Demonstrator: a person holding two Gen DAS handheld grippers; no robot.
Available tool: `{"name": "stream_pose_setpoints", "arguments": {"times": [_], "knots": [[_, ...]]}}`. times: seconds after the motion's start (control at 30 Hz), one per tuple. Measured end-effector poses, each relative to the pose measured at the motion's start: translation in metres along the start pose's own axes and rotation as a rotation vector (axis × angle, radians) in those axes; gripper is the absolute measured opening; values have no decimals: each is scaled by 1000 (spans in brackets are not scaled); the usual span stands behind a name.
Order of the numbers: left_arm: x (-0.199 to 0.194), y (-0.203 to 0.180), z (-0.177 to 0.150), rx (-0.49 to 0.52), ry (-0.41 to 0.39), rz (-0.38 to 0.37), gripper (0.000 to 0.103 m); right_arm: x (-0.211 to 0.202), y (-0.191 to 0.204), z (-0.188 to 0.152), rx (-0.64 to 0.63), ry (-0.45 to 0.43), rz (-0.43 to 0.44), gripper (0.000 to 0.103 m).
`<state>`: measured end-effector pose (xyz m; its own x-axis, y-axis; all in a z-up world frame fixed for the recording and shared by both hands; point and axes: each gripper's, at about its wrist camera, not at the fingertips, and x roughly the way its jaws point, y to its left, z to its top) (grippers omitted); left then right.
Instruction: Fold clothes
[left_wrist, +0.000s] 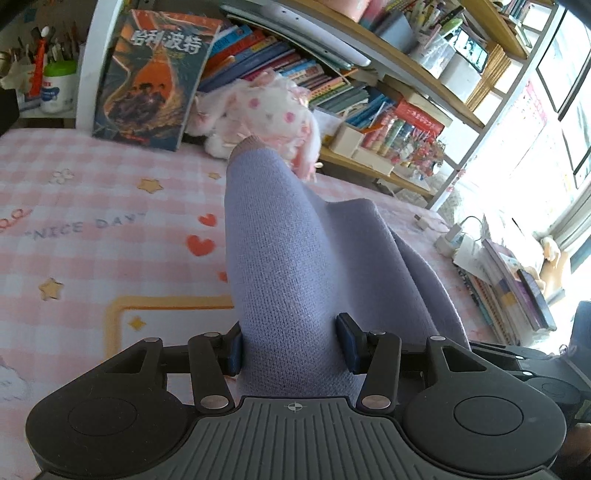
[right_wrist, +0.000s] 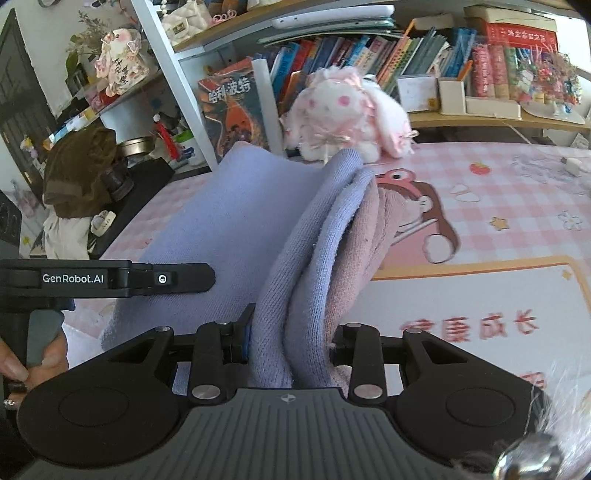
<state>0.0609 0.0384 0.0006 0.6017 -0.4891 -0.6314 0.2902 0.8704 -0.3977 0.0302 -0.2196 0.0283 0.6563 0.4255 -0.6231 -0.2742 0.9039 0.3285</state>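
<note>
A lavender knit garment (left_wrist: 295, 258) with a mauve cuff rises from my left gripper (left_wrist: 291, 347), which is shut on it; the fabric fills the gap between the blue pads (left_wrist: 349, 343). It drapes to the right over the pink checked cover (left_wrist: 92, 206). In the right wrist view, bunched folds of the same garment (right_wrist: 306, 258), with a mauve inner layer, are pinched in my right gripper (right_wrist: 290, 343). The cloth spans left toward my left gripper (right_wrist: 110, 278), held by a hand (right_wrist: 22, 365). Both ends are lifted off the surface.
A white and pink plush toy (left_wrist: 266, 107) (right_wrist: 343, 114) and an upright book (left_wrist: 155, 77) stand at the back edge under full bookshelves (left_wrist: 406, 92). A stack of books (left_wrist: 509, 284) and a charger (left_wrist: 450, 240) lie at the right. A brown bundle (right_wrist: 81, 170) sits off the left side.
</note>
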Motion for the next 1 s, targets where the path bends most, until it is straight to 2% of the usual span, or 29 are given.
{"name": "stream_pose_setpoints", "arguments": {"times": [0.3,0.63,1.0], "knots": [[-18,58,0,-24,38,-4,48,38,55,-3,20,29,-8,31],[-18,105,3,-102,54,-16,48,70,88,-2,11,89,-17,31],[14,148,47,-155,8,-11,48,129,88,46,-41,98,1,32]]}}
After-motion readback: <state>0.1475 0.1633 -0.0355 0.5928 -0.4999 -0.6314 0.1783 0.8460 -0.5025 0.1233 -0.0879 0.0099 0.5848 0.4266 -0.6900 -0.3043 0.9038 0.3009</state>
